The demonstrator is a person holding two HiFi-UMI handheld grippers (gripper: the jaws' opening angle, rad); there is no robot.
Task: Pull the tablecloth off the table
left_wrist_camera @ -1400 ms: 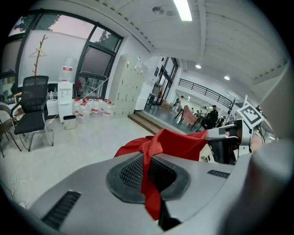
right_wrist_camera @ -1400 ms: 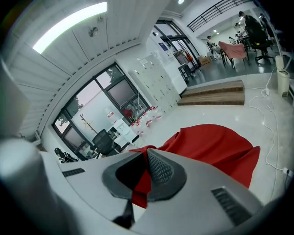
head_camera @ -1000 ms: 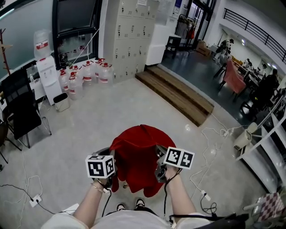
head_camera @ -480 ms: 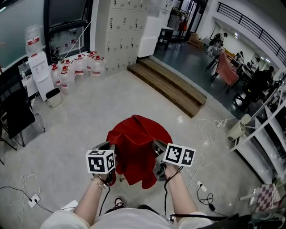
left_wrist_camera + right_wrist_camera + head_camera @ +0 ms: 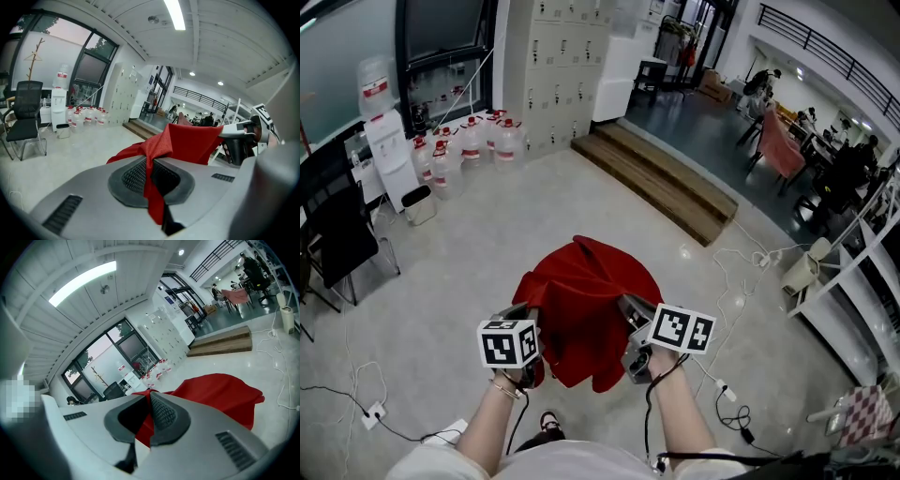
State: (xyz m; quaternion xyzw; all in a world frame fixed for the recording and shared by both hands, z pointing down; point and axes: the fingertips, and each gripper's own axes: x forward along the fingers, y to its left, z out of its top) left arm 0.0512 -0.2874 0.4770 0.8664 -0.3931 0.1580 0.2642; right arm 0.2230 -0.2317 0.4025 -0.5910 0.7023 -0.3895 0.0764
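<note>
Head view: red tablecloth (image 5: 586, 305) is draped in a mound just below frame centre; what it covers is hidden. Left gripper (image 5: 528, 319) sits at the cloth's 8 o'clock edge and right gripper (image 5: 628, 319) at its 4 o'clock edge. Water bottles (image 5: 459, 150) stand on the floor at 10 o'clock, with a wooden step (image 5: 661, 187) at 1 o'clock.

Left gripper view: jaws pinched tight on a fold of the cloth. A red strip hangs toward 6 o'clock; the rest spreads toward 1 o'clock.

Right gripper view: jaws clamped on a cloth edge. The bulk lies at 3 o'clock.
</note>
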